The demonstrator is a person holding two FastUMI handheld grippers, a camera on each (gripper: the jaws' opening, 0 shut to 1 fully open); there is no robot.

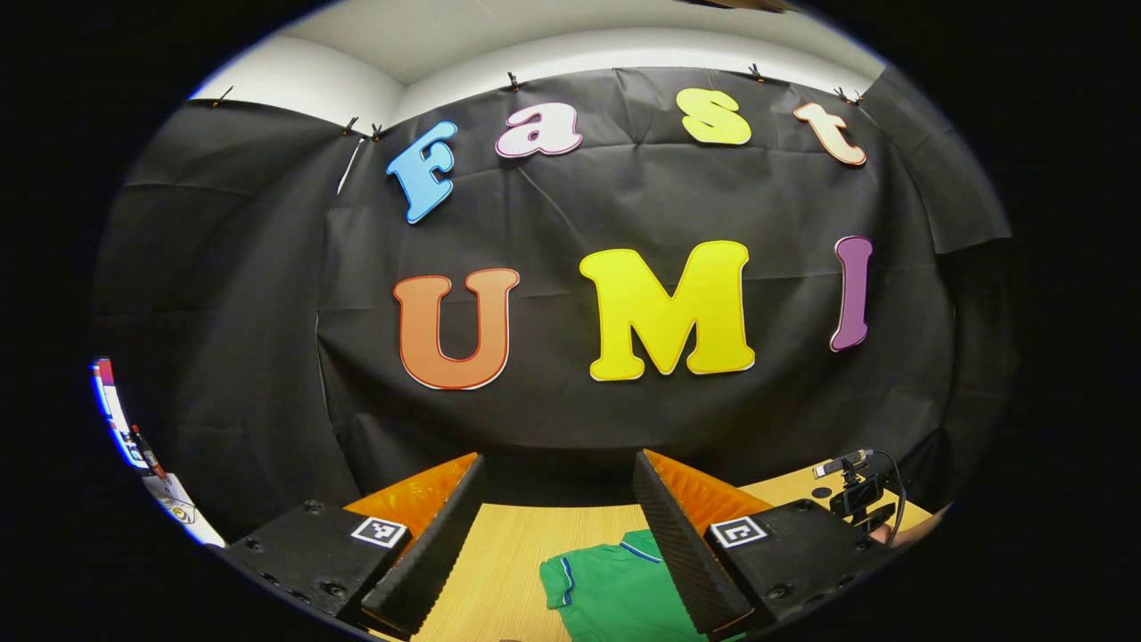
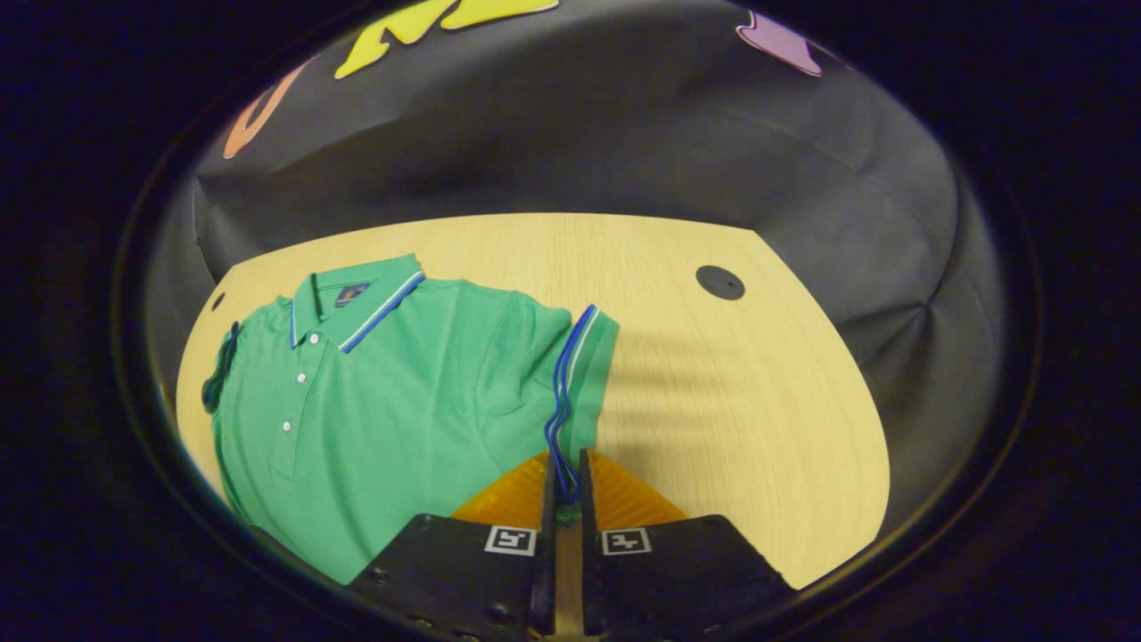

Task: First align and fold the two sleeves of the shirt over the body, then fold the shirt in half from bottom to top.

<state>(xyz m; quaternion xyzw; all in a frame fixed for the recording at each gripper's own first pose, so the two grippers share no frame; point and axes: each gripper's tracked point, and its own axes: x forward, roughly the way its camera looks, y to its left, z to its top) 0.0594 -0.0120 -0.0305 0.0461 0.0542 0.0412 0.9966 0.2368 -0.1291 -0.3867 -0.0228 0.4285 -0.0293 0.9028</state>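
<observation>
1. Right tongs [image 2: 563, 486] pressed together, pinching the striped cuff of the sleeve [image 2: 584, 374].
2. Left tongs [image 1: 557, 508] spread wide, holding nothing, above the table [image 1: 508, 553].
3. Green shirt [image 2: 392, 401] lying flat on the table, collar toward the black wall.

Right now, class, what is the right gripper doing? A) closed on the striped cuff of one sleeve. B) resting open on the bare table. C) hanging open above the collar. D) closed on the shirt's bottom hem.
A: in the right gripper view the right gripper has its jaws nearly together with the sleeve cuff of the green shirt pinched between them.
</observation>
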